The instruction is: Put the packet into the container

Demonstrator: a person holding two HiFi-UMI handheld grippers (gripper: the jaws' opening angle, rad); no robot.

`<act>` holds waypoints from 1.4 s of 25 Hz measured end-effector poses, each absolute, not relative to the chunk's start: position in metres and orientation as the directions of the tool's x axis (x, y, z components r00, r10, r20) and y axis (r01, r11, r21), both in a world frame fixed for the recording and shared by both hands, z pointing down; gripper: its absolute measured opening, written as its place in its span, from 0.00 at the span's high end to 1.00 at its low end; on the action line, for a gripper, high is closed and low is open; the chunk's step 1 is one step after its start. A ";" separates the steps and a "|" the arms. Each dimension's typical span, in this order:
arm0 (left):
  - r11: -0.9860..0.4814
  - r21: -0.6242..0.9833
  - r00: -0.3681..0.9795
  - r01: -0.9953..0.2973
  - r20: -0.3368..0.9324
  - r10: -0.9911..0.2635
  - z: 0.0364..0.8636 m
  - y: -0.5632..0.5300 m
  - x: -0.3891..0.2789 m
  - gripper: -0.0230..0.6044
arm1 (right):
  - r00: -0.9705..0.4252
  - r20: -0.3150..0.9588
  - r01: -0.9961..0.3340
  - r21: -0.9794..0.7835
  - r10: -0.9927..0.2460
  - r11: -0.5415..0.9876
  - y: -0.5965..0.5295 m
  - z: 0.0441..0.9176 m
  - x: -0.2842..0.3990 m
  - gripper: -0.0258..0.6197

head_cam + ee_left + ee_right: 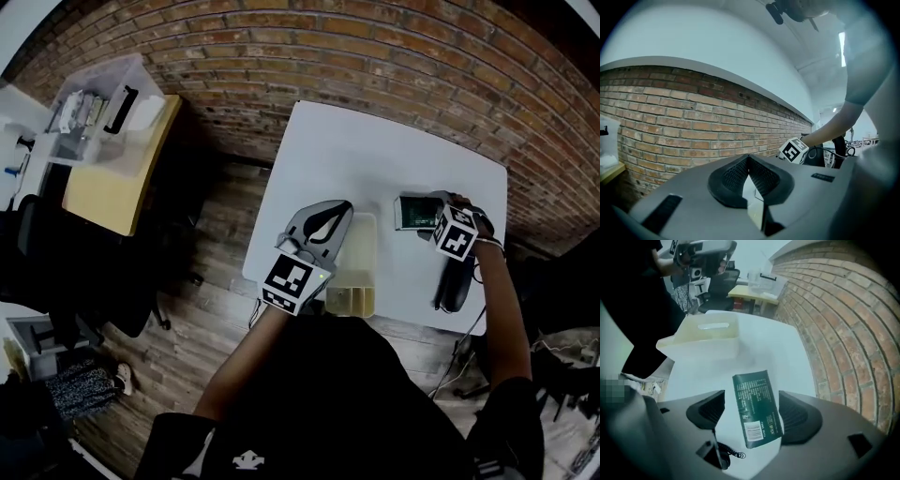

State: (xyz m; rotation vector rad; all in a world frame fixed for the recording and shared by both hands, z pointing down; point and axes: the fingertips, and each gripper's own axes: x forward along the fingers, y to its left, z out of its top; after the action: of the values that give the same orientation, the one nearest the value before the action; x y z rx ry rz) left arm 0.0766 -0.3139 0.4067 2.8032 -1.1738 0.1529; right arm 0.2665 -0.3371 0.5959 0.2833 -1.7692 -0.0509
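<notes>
Clear plastic box (101, 105): at 10 o'clock in the head view, on a wooden side table (112, 192), well apart from the desk.
Left gripper (328, 216): over the container's 9 o'clock rim, pointing toward 12 o'clock; its fingers (733, 176) are clenched tip to tip with nothing between them.
Container (367, 230): translucent tub on the white desk (375, 150), near the desk's 6 o'clock edge.
Packet (413, 213): dark green, lying flat on the desk at 3 o'clock of the container, outside it.
Right gripper (434, 208): tilted steeply down over the packet (757, 406); its fingers (799, 416) are released, spread at 9 and 3 o'clock of the packet, with neither pad pressing it.
</notes>
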 end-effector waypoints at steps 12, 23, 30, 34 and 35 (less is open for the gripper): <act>-0.596 0.050 0.595 -0.802 0.156 -0.788 0.413 -0.306 0.032 0.95 | 0.002 0.995 -0.034 0.096 -0.096 0.995 -0.353 0.654 0.292 0.29; -0.558 0.041 0.556 -0.829 0.173 -0.813 0.417 -0.298 0.016 0.95 | 0.036 0.995 0.056 0.087 -0.089 0.995 -0.354 0.672 0.286 0.29; -0.561 0.046 0.560 -0.826 0.171 -0.810 0.418 -0.297 0.015 0.95 | 0.021 0.995 0.032 0.093 -0.094 0.995 -0.353 0.671 0.286 0.38; -0.577 0.046 0.575 -0.816 0.165 -0.801 0.416 -0.296 0.019 0.95 | -0.010 0.995 -0.022 0.103 -0.103 0.994 -0.352 0.664 0.279 0.39; -0.581 0.046 0.580 -0.812 0.164 -0.798 0.415 -0.296 0.020 0.95 | -0.013 0.994 -0.030 0.105 -0.106 0.994 -0.352 0.662 0.278 0.39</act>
State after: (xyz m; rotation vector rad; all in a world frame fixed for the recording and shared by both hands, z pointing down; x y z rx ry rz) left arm 0.0197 -0.2962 0.4151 2.6878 -1.3753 0.1903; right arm 0.2777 -0.3516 0.6620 0.1061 -1.5835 -0.0601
